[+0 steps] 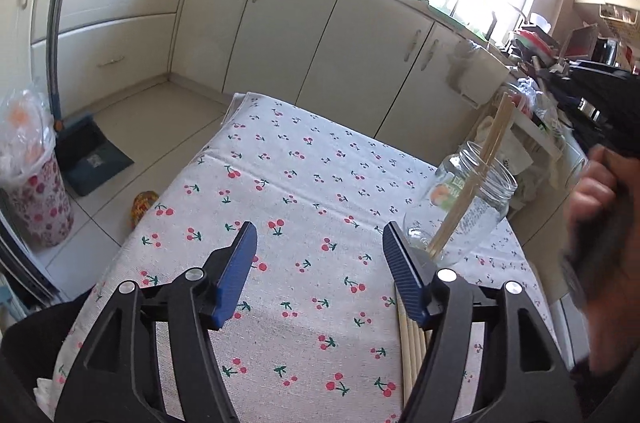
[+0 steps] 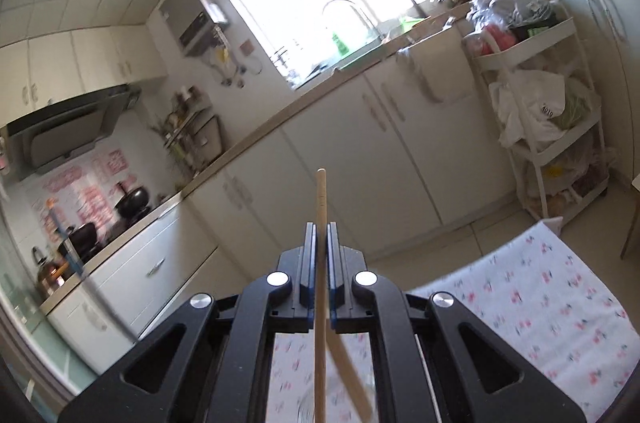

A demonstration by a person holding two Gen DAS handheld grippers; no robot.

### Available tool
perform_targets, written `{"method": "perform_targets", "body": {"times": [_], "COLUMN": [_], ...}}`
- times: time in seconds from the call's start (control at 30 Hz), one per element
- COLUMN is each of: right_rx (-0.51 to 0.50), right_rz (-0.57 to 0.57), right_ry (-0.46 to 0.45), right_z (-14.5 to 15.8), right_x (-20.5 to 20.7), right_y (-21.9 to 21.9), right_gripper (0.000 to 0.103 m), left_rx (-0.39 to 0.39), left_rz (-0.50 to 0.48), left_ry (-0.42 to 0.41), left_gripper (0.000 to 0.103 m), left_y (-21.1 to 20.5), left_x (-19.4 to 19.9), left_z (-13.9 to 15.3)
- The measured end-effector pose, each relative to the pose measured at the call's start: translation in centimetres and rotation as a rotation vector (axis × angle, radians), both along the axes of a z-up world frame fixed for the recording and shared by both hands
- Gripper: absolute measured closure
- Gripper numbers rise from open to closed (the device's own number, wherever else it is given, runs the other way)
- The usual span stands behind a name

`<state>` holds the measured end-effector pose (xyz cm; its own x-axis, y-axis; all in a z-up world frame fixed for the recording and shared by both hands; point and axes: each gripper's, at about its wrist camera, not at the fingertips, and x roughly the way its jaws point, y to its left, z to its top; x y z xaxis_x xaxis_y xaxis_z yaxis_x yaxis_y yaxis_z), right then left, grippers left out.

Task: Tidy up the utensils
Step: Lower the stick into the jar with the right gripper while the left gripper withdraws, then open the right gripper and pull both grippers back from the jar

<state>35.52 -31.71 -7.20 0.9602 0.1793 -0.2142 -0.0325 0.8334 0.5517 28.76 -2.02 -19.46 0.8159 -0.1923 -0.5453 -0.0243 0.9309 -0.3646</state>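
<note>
A clear glass jar [image 1: 472, 199] stands on the cherry-print tablecloth [image 1: 296, 183] at the right, with wooden chopsticks [image 1: 486, 159] leaning in it. More chopsticks [image 1: 412, 347] lie flat on the cloth under my left gripper's right finger. My left gripper [image 1: 318, 243] is open and empty above the cloth, left of the jar. My right gripper [image 2: 320, 235] is shut on a wooden chopstick [image 2: 321, 207] that points up past its fingertips. A second chopstick [image 2: 352, 379] slants below the fingers. In the left wrist view the right hand [image 1: 600, 223] shows blurred beside the jar.
White kitchen cabinets [image 1: 312, 35] run behind the table. A dustpan and broom [image 1: 88, 159] and a lined bin [image 1: 36, 191] stand on the floor at the left. A white trolley [image 2: 552, 111] with bags stands at the right by the table's far end.
</note>
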Motion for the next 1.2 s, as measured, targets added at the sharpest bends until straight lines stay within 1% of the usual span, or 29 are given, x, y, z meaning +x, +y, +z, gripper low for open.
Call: {"method": "perform_targets", "body": {"times": [0.07,0.1,0.17,0.27,0.4,0.57,0.67,0.77,0.83,0.9,0.97,1.0,1.03,1.1,1.2], "right_rx": [-0.005,-0.008,-0.034,-0.074,-0.112,-0.205,-0.252,-0.281,-0.292,-0.291,-0.296,-0.294,-0.290,-0.290,-0.297], "right_rz": [-0.039,-0.047,-0.064,-0.069,-0.058,-0.008,0.025,0.071,0.091,0.109,0.130,0.137,0.146,0.143,0.137], "right_ry": [0.007,0.010,0.027,0.041,0.043,0.041,0.061,0.108,0.133,0.147,0.167,0.183,0.219,0.280,0.379], "right_z": [-0.8,-1.1,-1.9,-2.5,-3.2,-3.7,-4.1,-4.7,-4.7,-4.2,-3.6,-3.4,-3.3,-3.2,-3.3], "right_x": [1.8,2.0,3.1,3.5,2.4,-0.3,-1.8,-2.8,-3.7,-5.4,-7.9,-8.8,-10.4,-13.0,-18.2], "right_y": [0.3,0.3,0.6,1.4,2.2,3.9,4.8,5.4,5.5,5.3,5.2,5.1,5.0,4.9,4.8], "right_gripper": [0.097,0.097,0.097,0.097,0.097,0.097,0.097,0.096,0.091,0.089,0.086,0.079,0.065,0.051,0.043], "left_rx": [-0.013,-0.019,-0.032,-0.044,-0.055,-0.052,-0.046,-0.030,-0.006,0.002,0.033,0.048,0.062,0.088,0.151], "left_rz": [-0.002,-0.002,-0.004,-0.006,-0.004,0.001,0.006,0.004,-0.006,-0.019,-0.020,-0.023,-0.030,-0.028,-0.031], "left_ry": [0.002,0.003,0.005,0.004,0.005,0.009,0.013,0.013,0.022,0.041,0.059,0.066,0.075,0.082,0.089], "left_gripper": [0.040,0.040,0.040,0.040,0.039,0.035,0.033,0.032,0.031,0.030,0.025,0.024,0.022,0.019,0.015], "left_y": [0.2,0.3,0.3,0.4,0.5,0.4,0.4,0.1,-0.1,-0.1,0.0,0.0,0.1,0.2,0.1], "left_x": [0.1,0.2,0.2,0.3,0.4,0.4,0.4,0.4,0.2,-0.4,-1.4,-1.9,-2.5,-3.8,-6.6], "left_z": [-0.2,-0.2,-0.4,-0.5,-0.7,-0.8,-0.7,-0.6,-0.3,0.3,1.4,2.0,2.9,4.1,6.5]}}
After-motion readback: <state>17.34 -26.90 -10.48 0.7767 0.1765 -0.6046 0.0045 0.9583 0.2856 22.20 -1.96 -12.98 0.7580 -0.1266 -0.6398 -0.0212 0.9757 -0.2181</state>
